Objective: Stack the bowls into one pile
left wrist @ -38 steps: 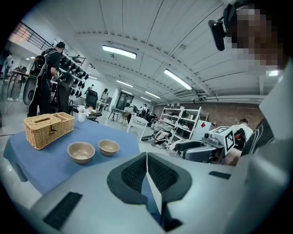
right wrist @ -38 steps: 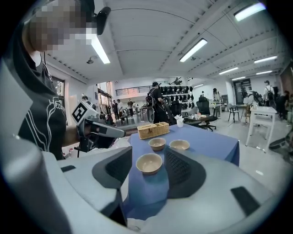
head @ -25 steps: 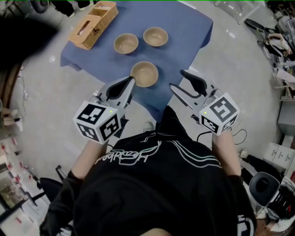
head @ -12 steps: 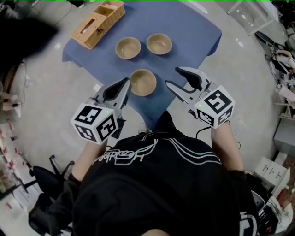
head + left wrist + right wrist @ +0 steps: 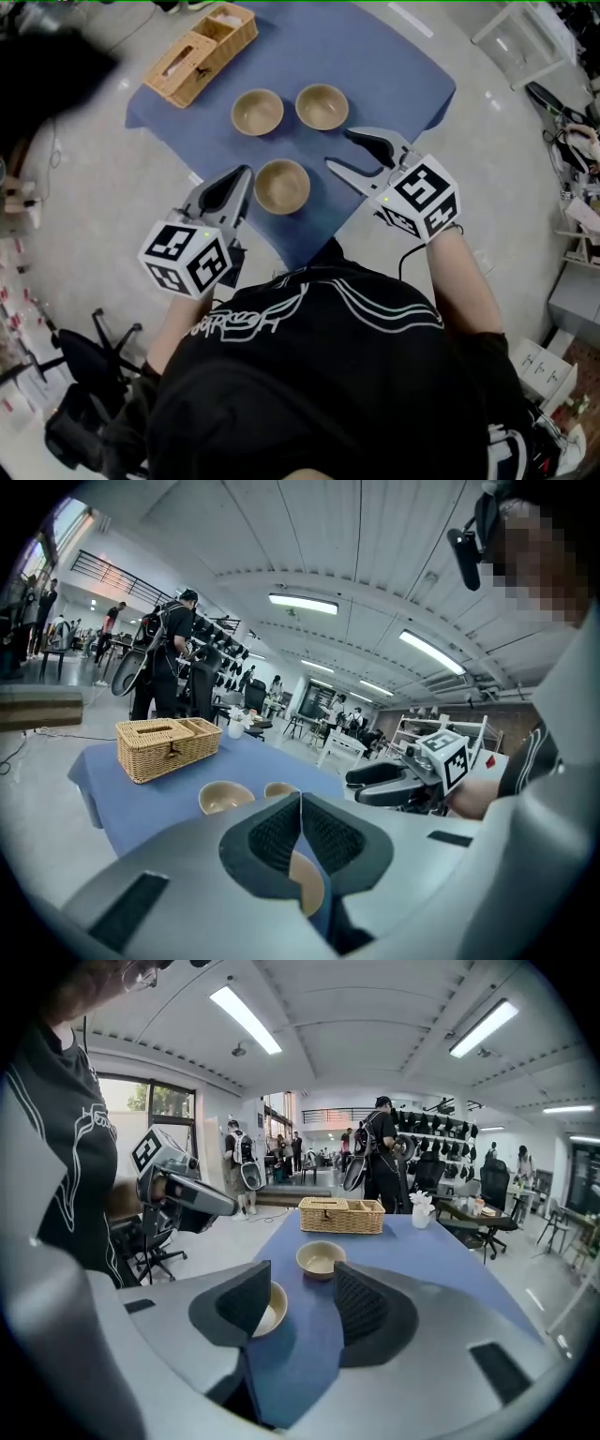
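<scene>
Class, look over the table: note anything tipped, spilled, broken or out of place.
Nothing stands out. The three bowls sit upright, empty and apart on the blue cloth, and the wicker basket rests at its far corner.

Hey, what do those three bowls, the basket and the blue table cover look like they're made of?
Bowls: even matte tan with no shine; perhaps wood, bamboo fibre or plastic, the look leaves it open.
Basket: wicker or rattan, with a visible weave and a natural straw colour.
Cover: blue matte cloth, draping over the table edges.
</scene>
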Demonstrator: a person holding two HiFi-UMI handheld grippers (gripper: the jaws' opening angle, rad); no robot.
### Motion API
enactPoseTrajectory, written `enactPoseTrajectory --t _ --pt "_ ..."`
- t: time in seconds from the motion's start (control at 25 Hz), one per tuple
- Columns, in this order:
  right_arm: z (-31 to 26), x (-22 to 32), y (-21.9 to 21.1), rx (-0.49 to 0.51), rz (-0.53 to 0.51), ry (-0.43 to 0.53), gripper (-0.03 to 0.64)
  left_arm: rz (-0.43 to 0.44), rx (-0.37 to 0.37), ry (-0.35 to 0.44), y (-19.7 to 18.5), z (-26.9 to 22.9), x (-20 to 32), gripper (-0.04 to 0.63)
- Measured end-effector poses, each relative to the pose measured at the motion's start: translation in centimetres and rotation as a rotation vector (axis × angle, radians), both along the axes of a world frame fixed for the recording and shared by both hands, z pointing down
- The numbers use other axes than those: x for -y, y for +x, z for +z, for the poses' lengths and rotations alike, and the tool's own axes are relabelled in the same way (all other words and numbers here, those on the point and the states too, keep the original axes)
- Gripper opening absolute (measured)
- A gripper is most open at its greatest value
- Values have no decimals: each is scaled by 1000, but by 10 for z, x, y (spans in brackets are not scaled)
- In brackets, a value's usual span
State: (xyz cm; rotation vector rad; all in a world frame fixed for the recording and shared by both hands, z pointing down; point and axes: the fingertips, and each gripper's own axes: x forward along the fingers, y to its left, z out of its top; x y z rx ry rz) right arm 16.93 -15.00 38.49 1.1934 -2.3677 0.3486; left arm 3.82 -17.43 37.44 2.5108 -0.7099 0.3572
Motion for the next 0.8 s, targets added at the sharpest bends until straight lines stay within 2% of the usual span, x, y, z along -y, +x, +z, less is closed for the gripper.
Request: enactPoseTrajectory --t 0.36,0.6,0.8 --pt "51 32 15 -111 -101 -76 224 -113 6 -31 -3 12 20 28" --pt "84 46 17 -138 -183 -124 224 -196 11 -58 -5 21 27 28" --pt "106 58 23 -197 -250 -122 214 -257 15 -85 -6 32 33 28"
